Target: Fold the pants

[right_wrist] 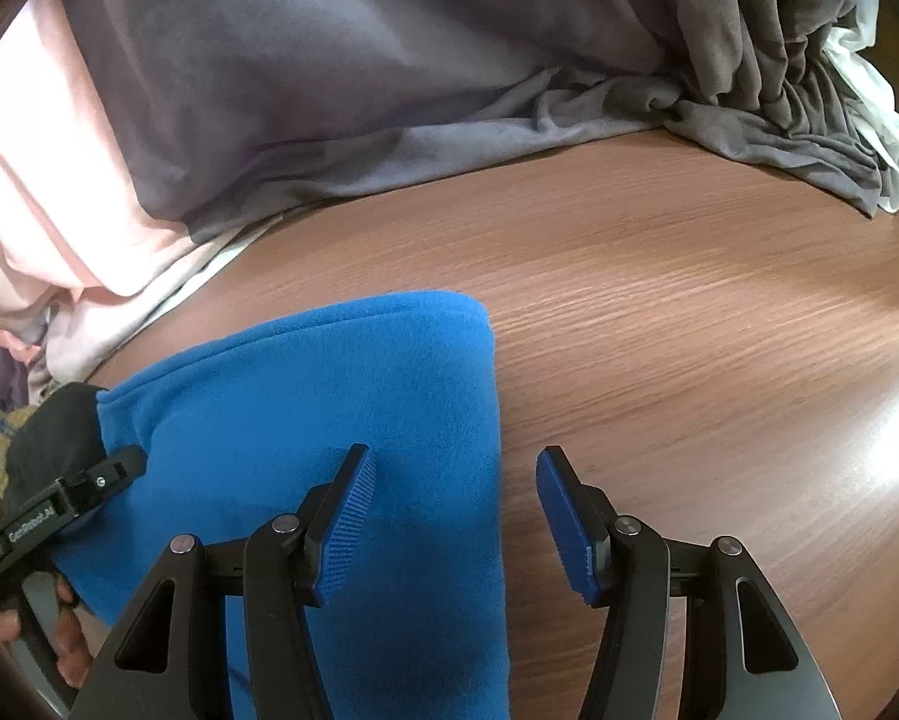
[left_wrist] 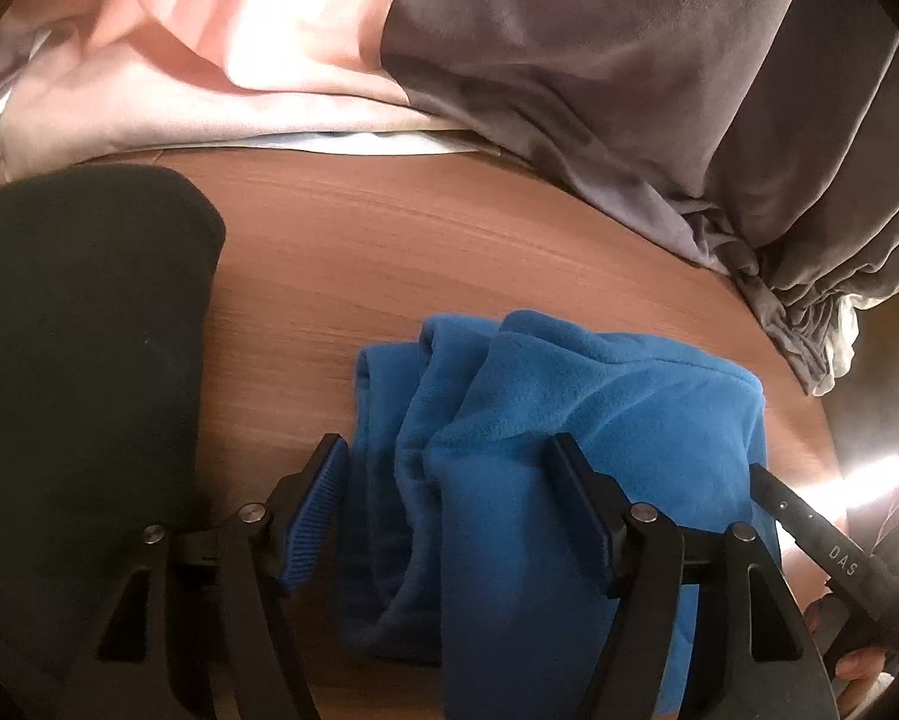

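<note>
Blue fleece pants [left_wrist: 569, 396] lie bunched in folds on the wooden table [left_wrist: 389, 240]. My left gripper [left_wrist: 449, 480] straddles the left part of the folds. Its left pad sits just beside the fabric's left edge and its right finger rests on top of the fleece, neither pressing: open. In the right wrist view the pants [right_wrist: 305, 396] show a smooth folded top and a straight right edge. My right gripper [right_wrist: 455, 492] stands open across that edge, left finger above the fleece, right finger above bare wood. Each gripper's finger also shows at the side of the other's view.
A grey garment heap [right_wrist: 389, 60] and pink cloth [left_wrist: 209, 60] lie along the far side of the table, with white fabric [right_wrist: 869, 102] at the right end. A black garment [left_wrist: 89, 330] lies left of the pants. Bare wood [right_wrist: 689, 300] spreads to the right.
</note>
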`<state>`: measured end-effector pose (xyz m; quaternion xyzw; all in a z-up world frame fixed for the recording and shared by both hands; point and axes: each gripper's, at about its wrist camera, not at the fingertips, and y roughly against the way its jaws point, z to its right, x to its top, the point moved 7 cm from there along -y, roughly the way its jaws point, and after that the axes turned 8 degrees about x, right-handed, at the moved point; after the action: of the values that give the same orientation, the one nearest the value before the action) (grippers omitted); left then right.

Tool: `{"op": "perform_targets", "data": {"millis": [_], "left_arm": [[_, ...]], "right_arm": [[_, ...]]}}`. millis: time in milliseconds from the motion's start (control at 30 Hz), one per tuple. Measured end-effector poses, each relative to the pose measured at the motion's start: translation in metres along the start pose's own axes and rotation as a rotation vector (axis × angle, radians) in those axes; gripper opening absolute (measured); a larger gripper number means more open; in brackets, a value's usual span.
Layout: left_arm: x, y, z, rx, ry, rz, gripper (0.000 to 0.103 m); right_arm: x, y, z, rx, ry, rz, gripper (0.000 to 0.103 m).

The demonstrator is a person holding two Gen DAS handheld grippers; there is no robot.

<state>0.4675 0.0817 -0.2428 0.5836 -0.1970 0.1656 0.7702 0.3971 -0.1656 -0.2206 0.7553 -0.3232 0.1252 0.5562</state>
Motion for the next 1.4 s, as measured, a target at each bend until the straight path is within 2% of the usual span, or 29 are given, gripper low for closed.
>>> {"op": "perform_targets", "data": {"millis": [133,200,233,267,367,533,767,800,833,933,1000,1100,1233,1300,1400], "left_arm": [[-0.001,0.0,0.003,0.012,-0.012,0.006,0.065],[-0.002,0.0,0.005,-0.001,-0.004,0.003,0.057],[-0.002,0.0,0.006,-0.006,0.0,0.003,0.056],[-0.002,0.001,0.005,-0.013,0.005,0.003,0.053],[-0.001,0.002,0.007,-0.012,0.006,0.004,0.047],[0.002,0.016,0.009,0.018,0.023,0.032,0.032],[-0.002,0.048,0.012,0.032,0.14,0.097,0.023],[-0.003,0.057,0.014,0.04,0.142,0.118,0.013],[-0.004,0.068,0.018,0.026,0.144,0.14,0.01],[-0.009,0.088,0.024,0.045,0.138,0.171,0.01],[-0.013,0.089,0.024,0.036,0.13,0.16,0.01],[-0.022,0.08,0.019,0.032,0.127,0.144,0.013],[-0.03,0.069,0.013,0.02,0.123,0.131,0.021],[-0.03,0.066,0.01,0.025,0.116,0.133,0.035],[-0.029,0.056,0.003,0.022,0.118,0.101,0.05]], "right_arm": [[0.0,-0.004,0.003,0.036,-0.009,-0.011,0.058],[0.0,-0.008,0.005,0.066,-0.035,-0.018,0.055],[0.0,-0.009,0.006,0.08,-0.041,-0.02,0.052],[0.0,-0.009,0.003,0.093,-0.034,-0.021,0.043],[0.001,-0.009,-0.005,0.113,0.006,-0.028,0.032],[0.005,-0.003,-0.009,0.129,0.029,-0.023,0.02],[0.017,0.024,-0.022,0.137,0.121,0.034,0.018],[0.019,0.028,-0.023,0.145,0.125,0.042,0.018],[0.021,0.033,-0.024,0.155,0.13,0.051,0.018],[0.024,0.051,-0.033,0.189,0.176,0.081,0.017],[0.023,0.06,-0.039,0.216,0.19,0.078,0.017],[0.016,0.06,-0.038,0.196,0.207,0.069,0.017],[0.009,0.054,-0.032,0.14,0.226,0.042,0.017],[0.007,0.052,-0.03,0.116,0.229,0.044,0.017],[0.005,0.048,-0.028,0.068,0.232,0.048,0.017]]}}
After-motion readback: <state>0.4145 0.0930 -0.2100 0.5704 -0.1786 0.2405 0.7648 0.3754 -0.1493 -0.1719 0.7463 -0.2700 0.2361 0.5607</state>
